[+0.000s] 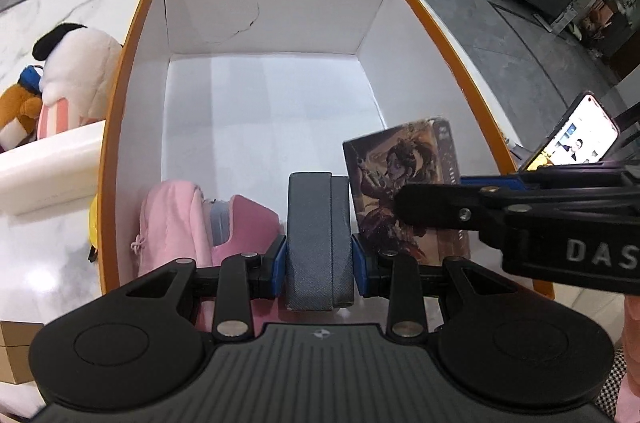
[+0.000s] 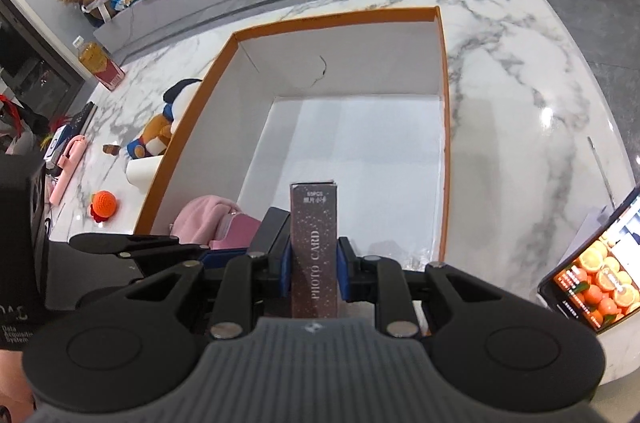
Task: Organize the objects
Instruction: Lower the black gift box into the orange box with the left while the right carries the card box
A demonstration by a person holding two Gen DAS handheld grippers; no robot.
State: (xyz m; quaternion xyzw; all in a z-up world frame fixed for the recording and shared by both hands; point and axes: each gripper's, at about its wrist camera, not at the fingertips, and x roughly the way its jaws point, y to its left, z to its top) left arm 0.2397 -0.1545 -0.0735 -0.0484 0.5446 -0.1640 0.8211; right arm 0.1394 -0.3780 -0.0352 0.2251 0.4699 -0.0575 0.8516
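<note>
Grey case [image 1: 320,239] sits clamped upright between the blue pads of the left gripper [image 1: 319,259], low inside the orange-rimmed box [image 1: 120,103]. Just beside it, the right gripper [image 2: 313,263] clamps a dark photo card box [image 2: 314,247]. A pink pouch [image 1: 180,223] lies in the box's near corner, on a marble table [image 2: 520,71].

White marble desk [image 2: 520,71] with grey veins. On it, a box [image 1: 132,63] with an orange rim and plain white inside. At seven o'clock in it, a pale pink pouch [image 1: 176,223]. The left gripper [image 1: 319,255], black with blue pads, carries a grey textured case [image 1: 316,223]. The right gripper [image 2: 314,271] carries a dark brown speckled card box [image 2: 314,243] lettered in pale print, its face [image 1: 400,183] a sepia illustration.
</note>
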